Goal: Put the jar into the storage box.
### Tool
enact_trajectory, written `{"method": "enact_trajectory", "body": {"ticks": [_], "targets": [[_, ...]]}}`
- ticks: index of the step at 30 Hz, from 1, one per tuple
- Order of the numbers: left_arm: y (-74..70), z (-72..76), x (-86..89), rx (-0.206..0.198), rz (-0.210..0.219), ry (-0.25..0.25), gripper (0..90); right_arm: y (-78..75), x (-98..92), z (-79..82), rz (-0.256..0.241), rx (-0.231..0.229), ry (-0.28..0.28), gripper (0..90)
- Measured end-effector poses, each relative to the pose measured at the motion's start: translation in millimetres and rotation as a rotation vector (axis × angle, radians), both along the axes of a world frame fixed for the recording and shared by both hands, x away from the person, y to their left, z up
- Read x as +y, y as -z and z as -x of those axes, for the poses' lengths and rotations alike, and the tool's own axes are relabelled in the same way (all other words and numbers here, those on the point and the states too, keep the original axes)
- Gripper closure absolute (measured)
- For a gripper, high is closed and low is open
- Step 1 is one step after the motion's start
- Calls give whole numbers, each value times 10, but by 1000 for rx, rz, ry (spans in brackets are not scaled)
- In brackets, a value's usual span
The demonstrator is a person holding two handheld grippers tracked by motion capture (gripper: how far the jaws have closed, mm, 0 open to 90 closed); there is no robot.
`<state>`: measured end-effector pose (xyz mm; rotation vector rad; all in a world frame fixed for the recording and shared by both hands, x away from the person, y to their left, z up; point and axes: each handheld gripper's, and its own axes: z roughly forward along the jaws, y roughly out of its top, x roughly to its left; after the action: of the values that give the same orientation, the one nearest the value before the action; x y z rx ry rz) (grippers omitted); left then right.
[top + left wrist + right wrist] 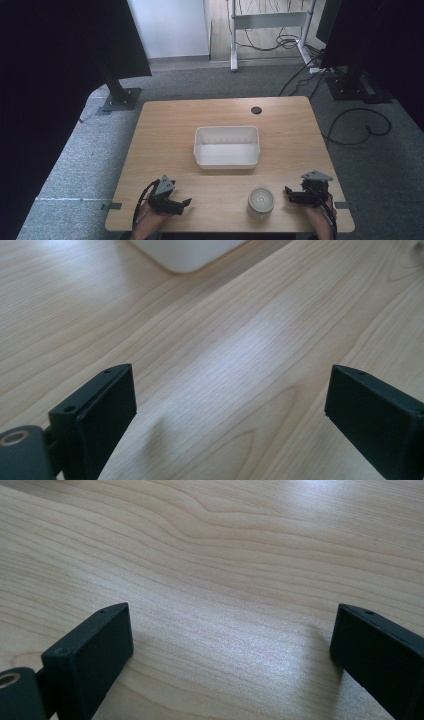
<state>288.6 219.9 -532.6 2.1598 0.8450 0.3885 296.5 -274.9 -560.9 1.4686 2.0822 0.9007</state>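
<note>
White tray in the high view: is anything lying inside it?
No, the white tray at the middle of the table shows a bare white floor with nothing in it.

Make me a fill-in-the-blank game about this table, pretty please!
1. The white bin on the table has ____ inside it.
2. The round white container sits nearest the ____ tool.
3. The left tool has its jaws ____.

Missing words: nothing; right; open
</note>
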Motion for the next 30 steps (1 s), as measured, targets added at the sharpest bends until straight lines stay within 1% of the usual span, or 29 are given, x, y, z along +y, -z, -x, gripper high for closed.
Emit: {"method": "enact_trajectory", "body": {"ticks": [6,7,11,13,16,18,30], "targets": [[-26,40,-123,-7,20,37,59,0,0,0,0,0,-1,31],[-26,40,-123,-7,20,37,59,0,0,0,0,0,-1,31],[-55,73,-231,-19,32,69,57,0,1,0,0,1,-2,29],[-66,79,-253,-20,32,75,56,0,2,0,0,1,-2,28],[-104,102,-360,-29,40,103,53,0,2,0,0,1,-3,27],[-110,104,-377,-31,39,109,52,1,2,0,1,1,-3,27],[-144,151,-633,-45,53,170,46,1,4,1,1,2,-5,24]]}}
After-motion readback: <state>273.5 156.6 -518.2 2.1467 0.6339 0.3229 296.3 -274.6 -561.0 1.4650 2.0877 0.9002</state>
